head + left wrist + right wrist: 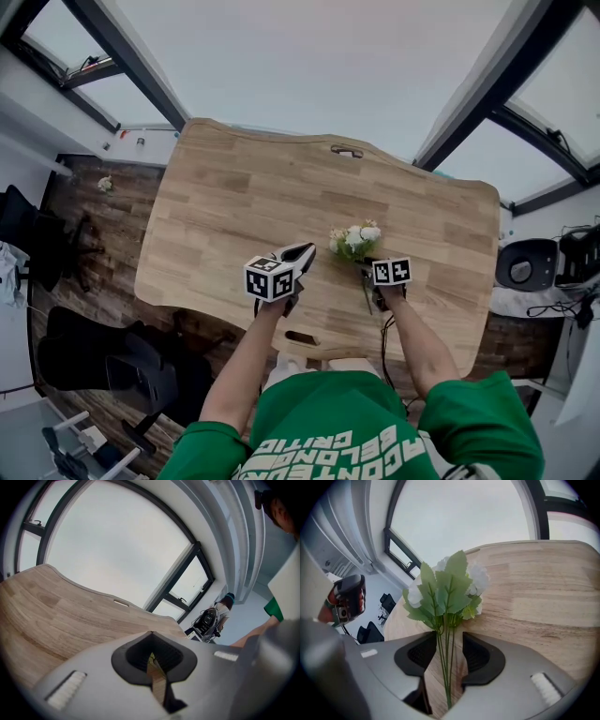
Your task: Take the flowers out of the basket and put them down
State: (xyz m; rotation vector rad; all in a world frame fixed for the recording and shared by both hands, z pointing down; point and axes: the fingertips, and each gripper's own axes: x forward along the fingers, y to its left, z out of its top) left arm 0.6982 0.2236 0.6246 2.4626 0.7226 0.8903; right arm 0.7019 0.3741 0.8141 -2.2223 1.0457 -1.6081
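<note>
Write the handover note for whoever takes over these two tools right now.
Left tool: shut, nothing in it, held over the near side of the wooden table.
Right tool: open. The stems run between its pads, but the pads do not press on them.
Flowers: a white bunch with green leaves that appears to rest on the table just ahead of the right tool. No basket shows in any view.
Done: the flowers look set down and are not gripped.
Left: draw the right tool back clear of the stems; probably nothing more.
</note>
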